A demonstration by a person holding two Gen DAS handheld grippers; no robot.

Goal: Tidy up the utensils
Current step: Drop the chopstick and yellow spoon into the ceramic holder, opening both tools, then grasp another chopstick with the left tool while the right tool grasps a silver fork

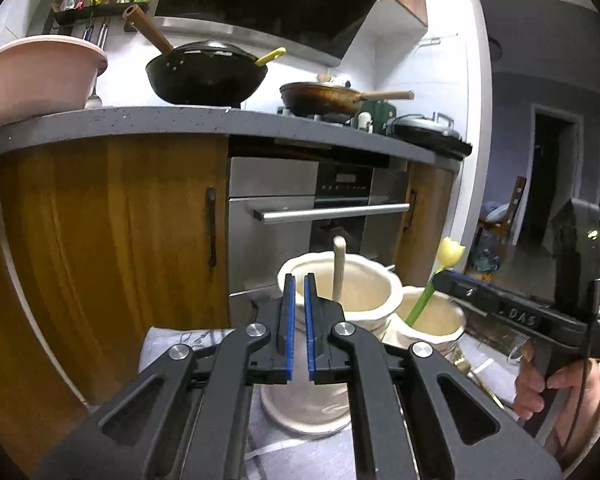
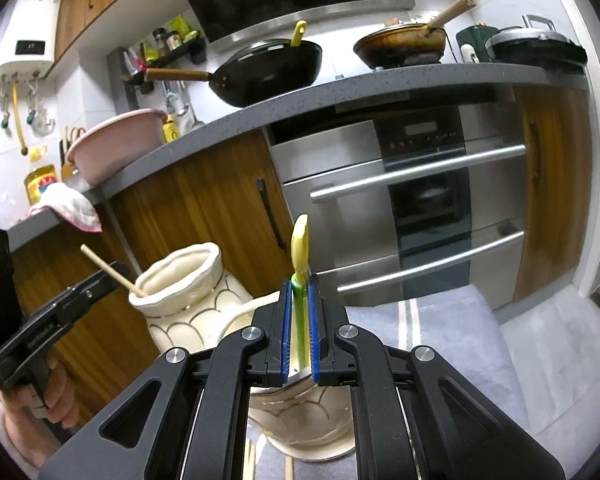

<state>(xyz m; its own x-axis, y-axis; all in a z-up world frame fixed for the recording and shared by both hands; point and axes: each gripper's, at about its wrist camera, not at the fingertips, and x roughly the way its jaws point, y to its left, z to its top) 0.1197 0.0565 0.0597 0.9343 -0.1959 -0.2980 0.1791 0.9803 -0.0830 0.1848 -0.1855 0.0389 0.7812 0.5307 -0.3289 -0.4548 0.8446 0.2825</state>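
- Step in hand, as I read it: dropping utensils into the two cream holders; right gripper [image 2: 299,286] clamps the green-handled utensil [image 2: 299,312], yellow tip up, lower end at or inside the near holder [image 2: 300,432].
- Left gripper [image 1: 299,280] is pinched nearly closed with nothing between the blue pads, just in front of the tall holder [image 1: 342,300].
- Wooden utensil [image 1: 339,272] stands in the tall holder, apart from the left gripper's pads.
- Next probably: lower the green utensil straight, let go once it is seated; tipping the holder is the risk.
- Both holders sit on a grey cloth [image 2: 460,320], touching or just beside each other.
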